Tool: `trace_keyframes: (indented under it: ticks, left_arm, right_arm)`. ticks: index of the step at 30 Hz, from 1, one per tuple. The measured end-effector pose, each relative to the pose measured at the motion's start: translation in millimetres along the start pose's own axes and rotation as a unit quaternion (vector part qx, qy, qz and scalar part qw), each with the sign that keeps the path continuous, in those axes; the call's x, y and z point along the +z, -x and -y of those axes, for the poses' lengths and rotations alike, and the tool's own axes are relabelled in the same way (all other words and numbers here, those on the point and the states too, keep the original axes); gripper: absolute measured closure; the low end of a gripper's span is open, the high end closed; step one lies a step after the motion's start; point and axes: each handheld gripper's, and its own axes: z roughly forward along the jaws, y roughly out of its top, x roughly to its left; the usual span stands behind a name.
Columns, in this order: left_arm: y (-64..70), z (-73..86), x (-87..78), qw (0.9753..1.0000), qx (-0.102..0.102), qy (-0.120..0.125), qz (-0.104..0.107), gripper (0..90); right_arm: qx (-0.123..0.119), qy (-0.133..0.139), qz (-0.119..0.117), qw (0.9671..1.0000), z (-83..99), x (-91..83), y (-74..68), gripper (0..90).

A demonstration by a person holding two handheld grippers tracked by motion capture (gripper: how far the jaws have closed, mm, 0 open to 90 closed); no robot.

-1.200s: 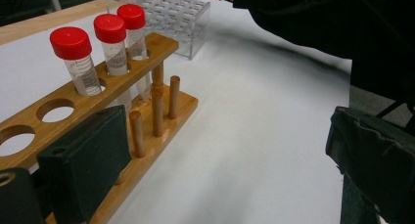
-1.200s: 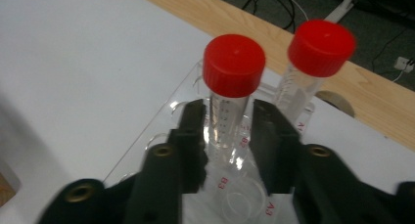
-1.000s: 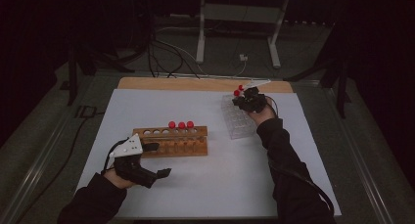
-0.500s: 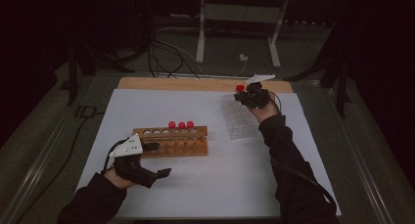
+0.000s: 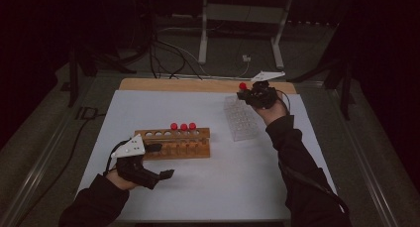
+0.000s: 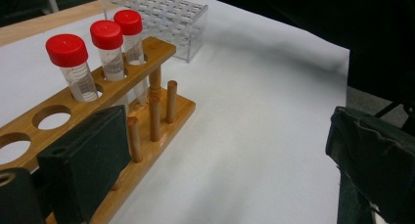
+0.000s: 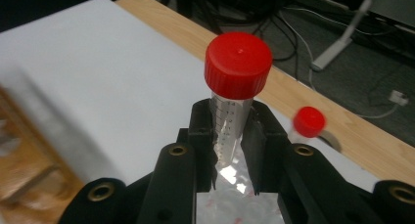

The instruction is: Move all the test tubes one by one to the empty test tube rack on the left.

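With our right tongs [image 7: 229, 136] we hold a clear tube with a red cap [image 7: 234, 92], the jaws closed on its graduated barrel just below the cap, the tube standing nearly upright between them. In the high view these right tongs [image 5: 250, 94] are raised over the far end of the clear plastic rack [image 5: 241, 119], which lies on the right side of the white worktop [image 5: 247, 177], and the held tube's red cap shows just to their left. In the right gripper view a second red-capped tube [image 7: 309, 122] appears beyond the jaws, blurred, close to the wooden edge of the worktop; we cannot tell whether it stands in the clear rack. Our left tongs [image 5: 157, 161] rest low at the near left of the worktop, just in front of the wooden rack [image 5: 173, 143], with the jaws set wide apart and nothing between them. In the left gripper view one jaw sits close against the near side of the wooden rack [image 6: 147, 111] while the other is well off to the right over bare white surface. Three red-capped tubes [image 6: 105, 48] stand upright in neighbouring holes at the right end of the wooden rack, and the holes to their left are open. The clear rack [image 6: 156, 18] lies beyond them, apart from the wooden one.
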Motion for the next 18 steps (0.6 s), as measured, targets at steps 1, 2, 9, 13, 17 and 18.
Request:
trace_keyframes:
  ticks: [1,2,9,13,17,18]
  left_arm:
    - [0.5,-0.6,0.1,1.0000,-0.001,0.001,0.000,3.5]
    - [0.9,-1.3,0.3,1.0000,0.000,0.001,0.000,3.5]
    - [2.9,-5.5,1.5,1.0000,0.001,0.001,0.002,3.5]
    - [3.6,-8.0,1.6,1.0000,0.003,0.001,0.002,3.5]
    - [4.9,-10.4,2.5,1.0000,0.006,0.000,0.001,3.5]
    - [5.3,-10.8,2.9,1.0000,0.007,0.000,0.002,3.5]
  right_arm:
    - [-0.002,0.002,-0.004,1.0000,-0.1,-2.5,-3.3,74.7]
    - [-0.004,0.002,-0.007,1.0000,-0.2,-4.7,-6.7,74.7]
    - [-0.009,-0.005,-0.030,0.9995,7.2,-16.1,-28.8,74.7]
    - [-0.011,-0.006,-0.046,0.9989,16.4,-21.7,-40.9,74.7]
    - [-0.011,-0.010,-0.063,0.9979,27.2,-26.3,-52.3,74.8]
    - [-0.012,-0.011,-0.068,0.9975,30.2,-27.2,-55.2,74.8]
